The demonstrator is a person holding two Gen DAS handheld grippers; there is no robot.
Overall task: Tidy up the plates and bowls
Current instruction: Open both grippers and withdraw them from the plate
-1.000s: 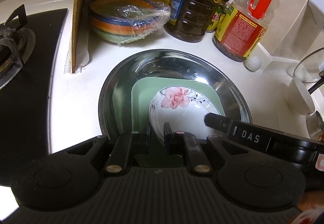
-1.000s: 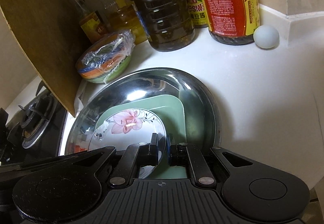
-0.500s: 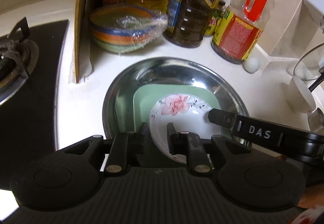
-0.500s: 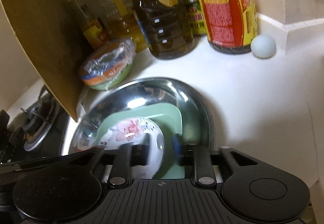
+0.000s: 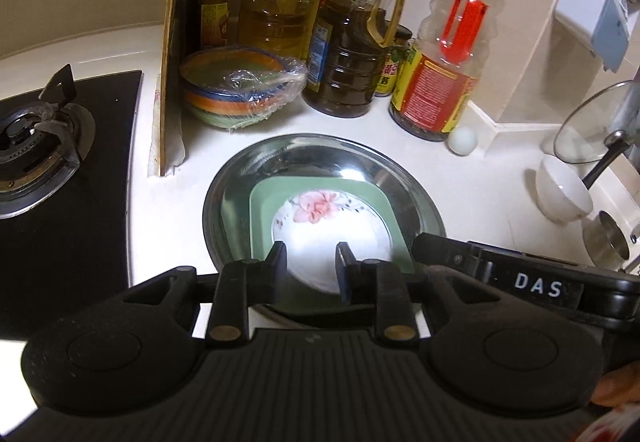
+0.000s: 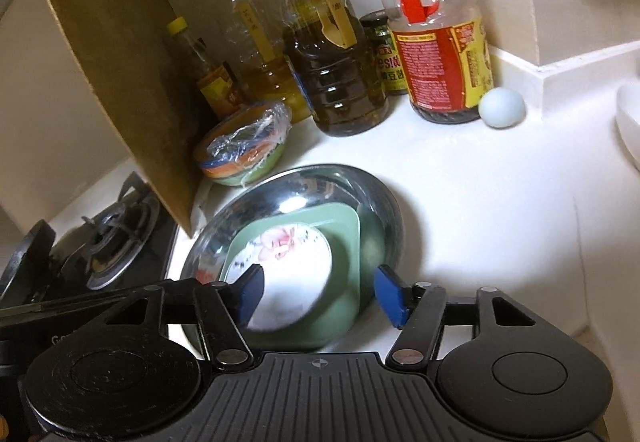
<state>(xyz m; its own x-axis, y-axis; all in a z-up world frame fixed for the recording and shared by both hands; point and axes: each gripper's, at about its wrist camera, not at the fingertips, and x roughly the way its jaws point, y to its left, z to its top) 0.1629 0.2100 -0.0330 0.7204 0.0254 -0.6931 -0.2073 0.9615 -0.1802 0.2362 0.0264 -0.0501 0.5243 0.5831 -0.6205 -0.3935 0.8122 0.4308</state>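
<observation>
Left wrist view
Hidden: the near rims of the steel basin (image 5: 240,178), the green plate (image 5: 260,202) and the flowered plate (image 5: 340,226) are cut off by the left gripper (image 5: 311,256).
Fingers: the jaws are opening, a small gap between them; they hang over the flowered plate and press on nothing.
Stack: flowered plate on green plate, inside the basin, centre of the counter.
Writing: "DAS" on the right gripper's arm (image 5: 536,288), low right. Labels on the bottles (image 5: 436,98) are too small to read.
Far right: a white bowl (image 5: 560,194), partly behind a glass lid.

Right wrist view
Hidden: the plates are blurred, with their near edges behind the right gripper (image 6: 320,292).
Fingers: blue pads (image 6: 390,296), jaws opening wide, released; nothing gripped.
Stack: in the basin (image 6: 384,198), left of centre.
Far left: a wrapped bowl (image 6: 244,150) just beside a board (image 6: 112,54).
</observation>
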